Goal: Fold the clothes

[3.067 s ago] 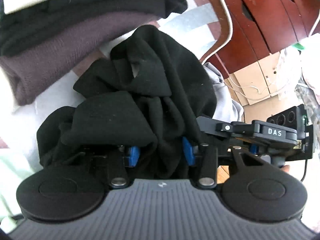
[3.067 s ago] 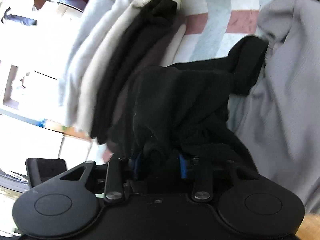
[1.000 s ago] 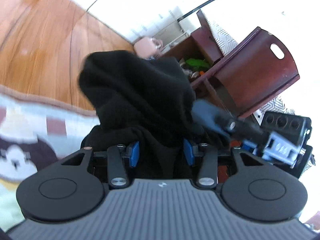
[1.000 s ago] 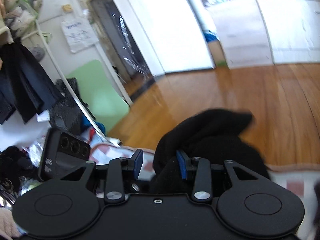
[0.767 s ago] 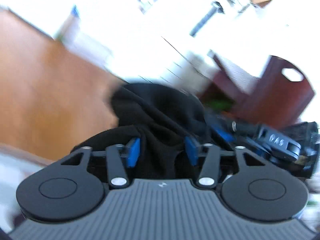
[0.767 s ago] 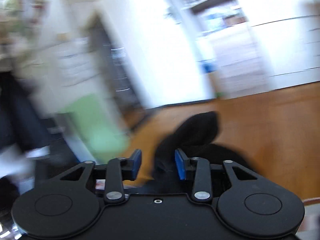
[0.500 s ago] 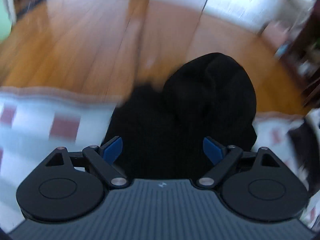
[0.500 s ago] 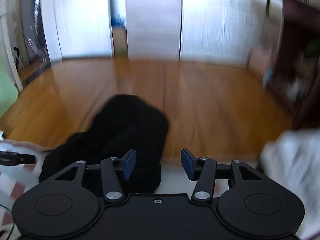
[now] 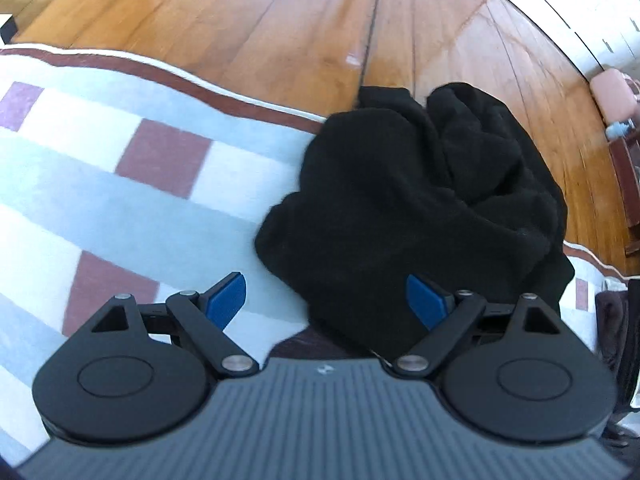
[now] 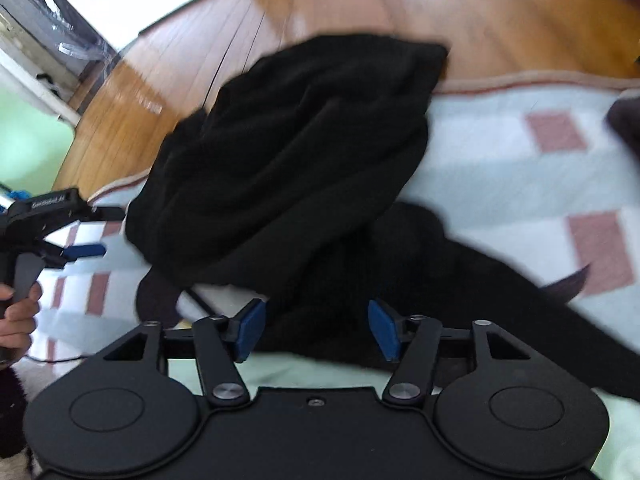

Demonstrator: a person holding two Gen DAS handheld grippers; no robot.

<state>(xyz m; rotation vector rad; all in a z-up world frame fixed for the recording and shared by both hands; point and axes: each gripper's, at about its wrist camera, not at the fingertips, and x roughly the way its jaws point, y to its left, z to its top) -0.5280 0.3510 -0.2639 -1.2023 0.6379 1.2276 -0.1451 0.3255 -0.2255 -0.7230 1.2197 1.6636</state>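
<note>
Both grippers have swung down from facing the room to facing the blanket, and the black garment that each was pinching a second ago now lies released in a heap. Seen from the left wrist, the left gripper has its blue pads spread wide, its jaws having just been opening; the garment's near edge reaches in toward the pad at 3 o'clock, but neither pad presses on it. From the right wrist, the right gripper is likewise parted, its jaws having just been opening, with dark cloth lying between the pads and no pinch on it. The garment sits bunched at about 12 o'clock in both views, draped over the far border of the checked blanket so that part of it hangs onto the wooden floor. That landing looks like a toss meant to fling the cloth out flat ahead of the person, though it has come down crumpled rather than spread. At 9 o'clock in the right view the person's hand grips the left tool's handle. I judge folding has barely begun: the heap probably needs pulling back onto the blanket and smoothing before any crease can be made.
</note>
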